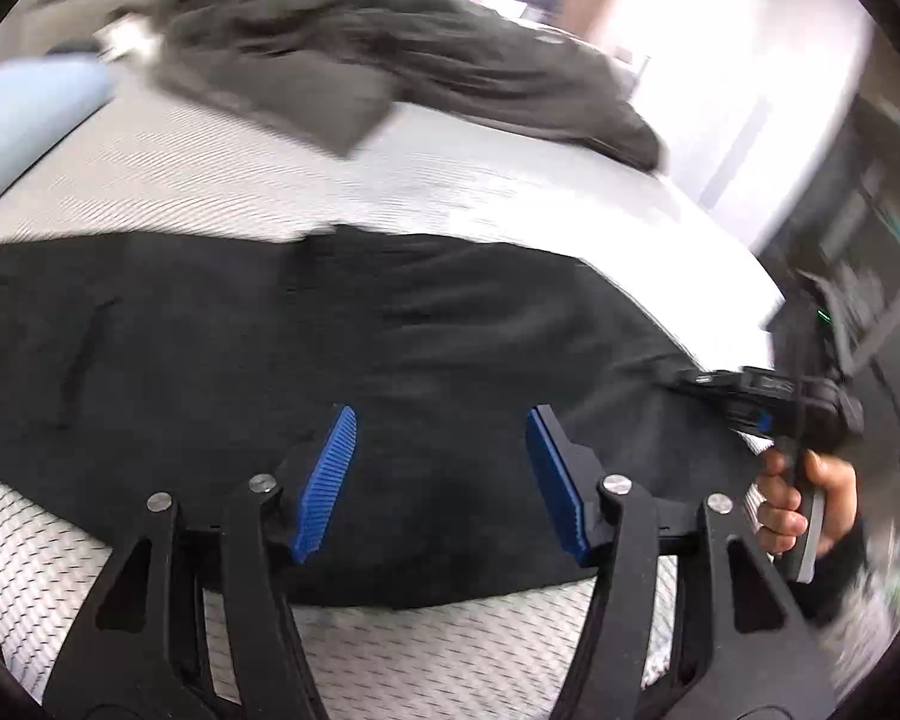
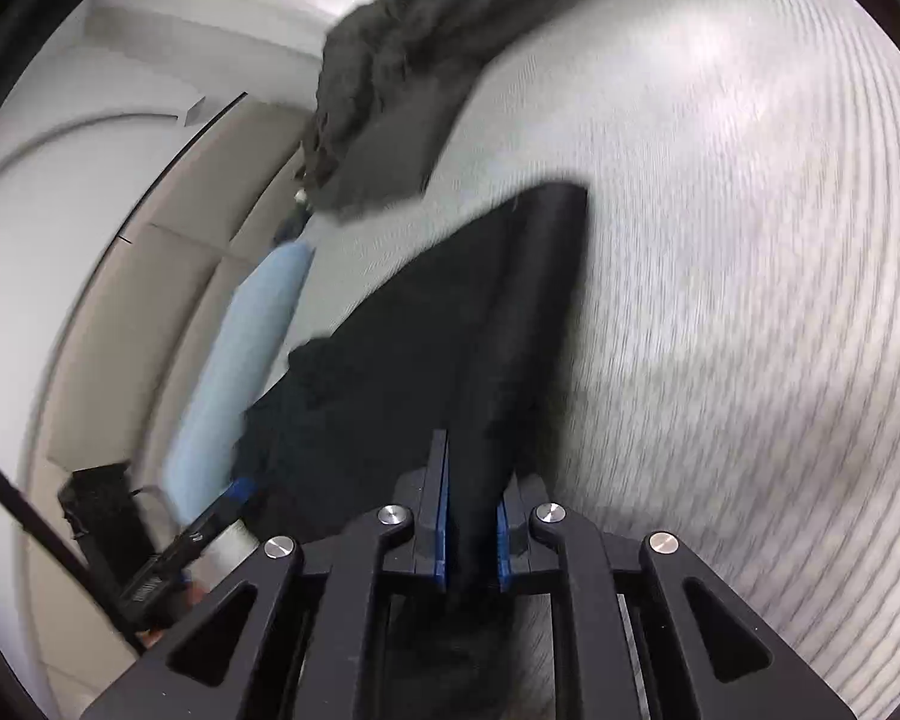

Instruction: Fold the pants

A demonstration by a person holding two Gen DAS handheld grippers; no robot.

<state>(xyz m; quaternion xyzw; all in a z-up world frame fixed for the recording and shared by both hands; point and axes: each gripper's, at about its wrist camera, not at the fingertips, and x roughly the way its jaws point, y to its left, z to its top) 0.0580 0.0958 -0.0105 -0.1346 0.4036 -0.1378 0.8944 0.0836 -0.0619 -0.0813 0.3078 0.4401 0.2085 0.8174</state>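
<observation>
Left gripper (image 1: pixel 441 480): jaws spread, nothing between the blue pads, poised over the black pants (image 1: pixel 342 372). The pants lie flat across the striped mattress (image 1: pixel 450 198). Right gripper (image 2: pixel 471 531): jaws pressed onto a bunched pants edge. A grey garment (image 1: pixel 390 48) lies beyond, apart from the pants.
</observation>
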